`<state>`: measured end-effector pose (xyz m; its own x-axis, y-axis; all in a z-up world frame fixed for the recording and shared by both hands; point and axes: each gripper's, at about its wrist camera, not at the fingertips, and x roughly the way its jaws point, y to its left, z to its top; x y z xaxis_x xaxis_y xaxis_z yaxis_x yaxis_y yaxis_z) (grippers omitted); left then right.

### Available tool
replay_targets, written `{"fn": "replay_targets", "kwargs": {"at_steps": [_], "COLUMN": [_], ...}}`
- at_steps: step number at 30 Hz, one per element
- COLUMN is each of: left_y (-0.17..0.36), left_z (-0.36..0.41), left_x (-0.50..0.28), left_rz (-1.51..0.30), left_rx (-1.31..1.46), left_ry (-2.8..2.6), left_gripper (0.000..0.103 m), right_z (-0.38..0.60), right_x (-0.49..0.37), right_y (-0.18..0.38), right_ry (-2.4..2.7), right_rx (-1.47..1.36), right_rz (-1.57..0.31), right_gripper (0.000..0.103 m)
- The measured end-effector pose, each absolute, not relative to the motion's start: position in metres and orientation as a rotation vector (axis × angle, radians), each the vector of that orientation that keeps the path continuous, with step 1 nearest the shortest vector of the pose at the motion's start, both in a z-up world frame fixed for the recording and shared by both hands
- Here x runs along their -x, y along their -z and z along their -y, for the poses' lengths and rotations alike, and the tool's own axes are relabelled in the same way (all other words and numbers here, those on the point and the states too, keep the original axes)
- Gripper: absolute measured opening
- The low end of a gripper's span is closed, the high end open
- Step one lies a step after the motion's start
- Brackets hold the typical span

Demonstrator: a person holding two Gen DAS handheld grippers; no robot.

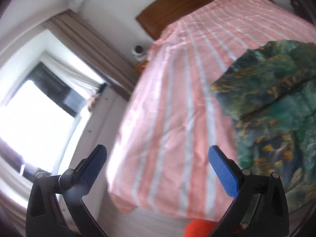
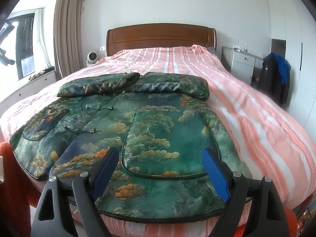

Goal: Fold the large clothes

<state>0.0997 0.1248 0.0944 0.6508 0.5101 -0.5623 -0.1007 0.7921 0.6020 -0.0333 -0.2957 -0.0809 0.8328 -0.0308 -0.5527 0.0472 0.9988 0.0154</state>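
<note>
A large green padded jacket (image 2: 138, 122) with gold cloud patterns lies flat on the bed, front up, both sleeves folded across its top. My right gripper (image 2: 161, 155) is open just above the jacket's near hem, over the right pocket, with nothing between its blue pads. In the left wrist view the jacket (image 1: 276, 102) shows at the right edge. My left gripper (image 1: 157, 152) is open and empty, held over the bed's left side, away from the jacket.
The bed (image 2: 246, 102) carries a pink and white striped cover and a wooden headboard (image 2: 160, 37). A window (image 1: 35, 122) and curtain (image 2: 67, 29) are on the left. A small fan (image 2: 91, 58), a grey cabinet (image 2: 243, 67) and hanging dark clothes (image 2: 274, 79) stand beside the bed. Orange fabric (image 2: 11, 177) shows at the near left.
</note>
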Motion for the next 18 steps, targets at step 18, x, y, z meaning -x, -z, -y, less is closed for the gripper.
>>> {"fn": "replay_targets", "kwargs": {"at_steps": [18], "left_y": [0.108], "left_z": [0.015], "left_x": [-0.073], "left_rz": [-0.917], "left_rx": [-0.103], "left_ry": [0.005], "left_gripper": [0.102], "right_z": [0.292], "right_x": [0.029], "right_y": [0.093], "right_ry": [0.116], "right_rx": [0.017], "right_rz": [-0.634], "right_gripper": [0.085]}}
